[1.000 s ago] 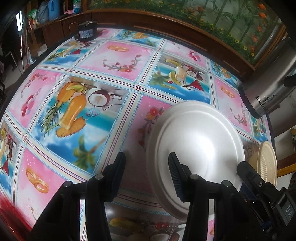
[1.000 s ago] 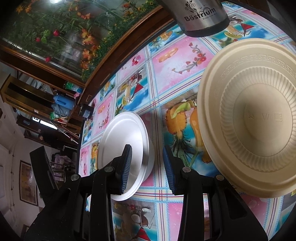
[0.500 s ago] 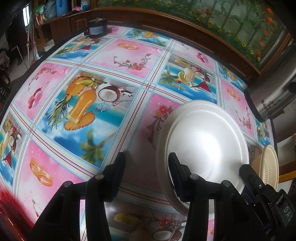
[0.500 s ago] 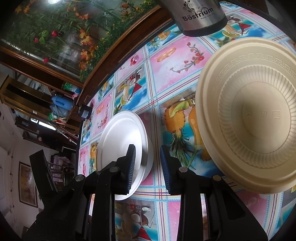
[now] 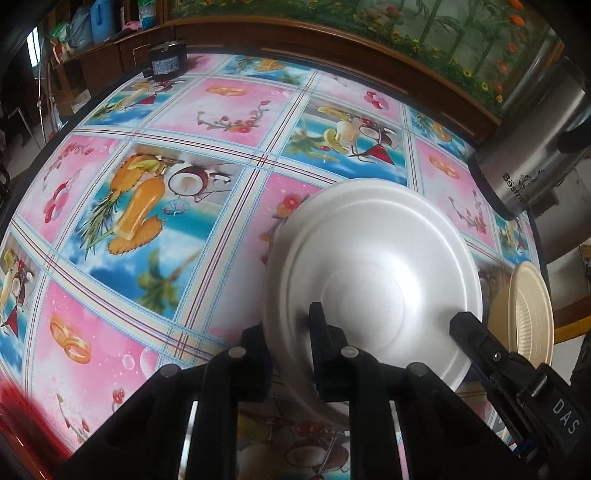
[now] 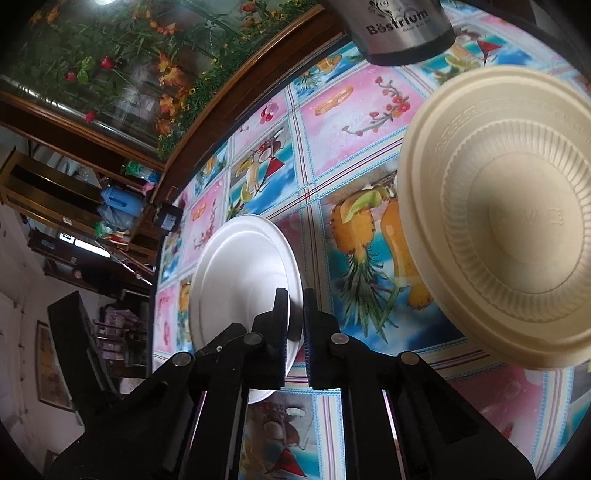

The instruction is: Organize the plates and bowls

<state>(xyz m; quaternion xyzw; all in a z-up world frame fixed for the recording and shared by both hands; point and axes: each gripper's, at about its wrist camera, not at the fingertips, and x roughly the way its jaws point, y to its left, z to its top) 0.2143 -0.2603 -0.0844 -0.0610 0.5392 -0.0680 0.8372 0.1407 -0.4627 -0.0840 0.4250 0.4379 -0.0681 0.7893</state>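
The left gripper (image 5: 291, 332) is closing on the rim of the white plate (image 5: 373, 291), and the right gripper (image 6: 294, 314) pinches its opposite rim.

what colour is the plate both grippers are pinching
Plain white plate, no pattern, upside down on the table; clearest in the left wrist view.

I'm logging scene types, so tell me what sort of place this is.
Probably a home dining room: a table under a glossy fruit-print tablecloth, a long glass fish tank with plastic plants in a wooden cabinet, and a steel Bostrium thermos beside upturned plates.
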